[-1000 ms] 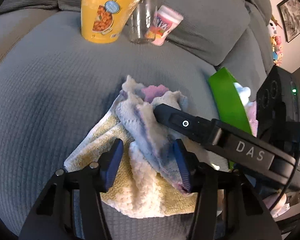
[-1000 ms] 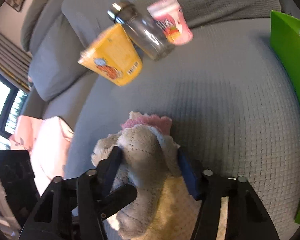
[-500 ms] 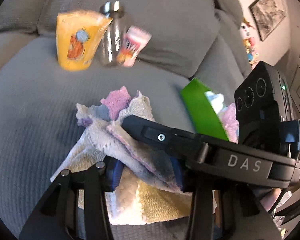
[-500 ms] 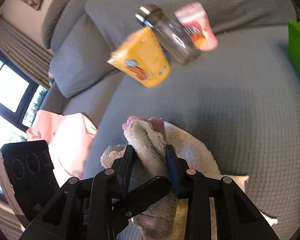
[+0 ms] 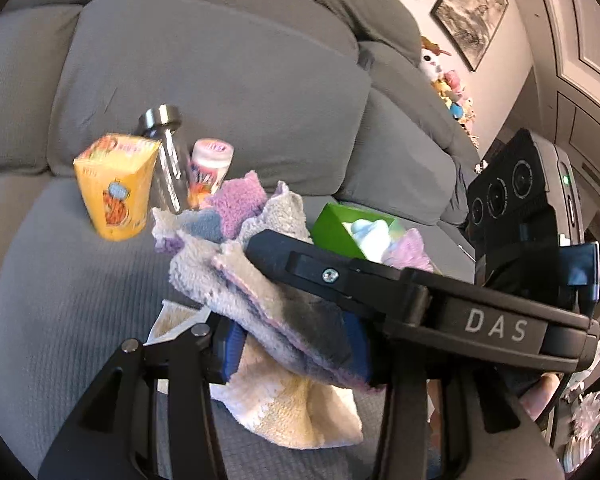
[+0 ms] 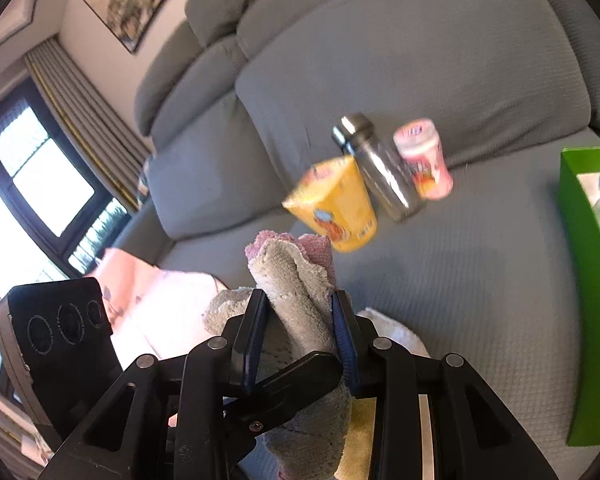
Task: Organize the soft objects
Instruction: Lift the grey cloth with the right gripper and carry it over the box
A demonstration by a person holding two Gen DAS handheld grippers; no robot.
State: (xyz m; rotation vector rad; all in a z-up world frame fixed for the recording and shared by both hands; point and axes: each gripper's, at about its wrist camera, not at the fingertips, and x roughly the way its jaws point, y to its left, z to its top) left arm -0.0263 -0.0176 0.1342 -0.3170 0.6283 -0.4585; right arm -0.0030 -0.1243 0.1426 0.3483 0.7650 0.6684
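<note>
1. The towel is a fluffy terry cloth in faded colours: grey-white over most of it, a lilac-pink corner at the top, a blue-grey patch beside that, and a pale yellow part hanging at the bottom.
2. It is bunched into thick, loose folds rather than spread flat, and it hangs above the grey sofa seat, with the yellow end drooping toward the cushion.
3. In the right wrist view the same towel rises as a rolled grey wad with a pink edge on top.
4. The left gripper has its jaws drawn fairly close, having just parted a little, and the blue pads press on a fold of the towel from both sides.
5. The right gripper has its jaws narrow and steady after a recent closing, clamped on the upright wad of towel.
6. The black finger of the right tool lies across the towel in the left view, so both grippers hold the cloth close together.
7. Behind the towel, against the sofa back, stand a yellow cup, a clear bottle with a metal cap and a pink tub, all blurred.
8. To the right sits a green box with pale soft things inside.
9. A pink cloth lies on the sofa to the left in the right wrist view.
</note>
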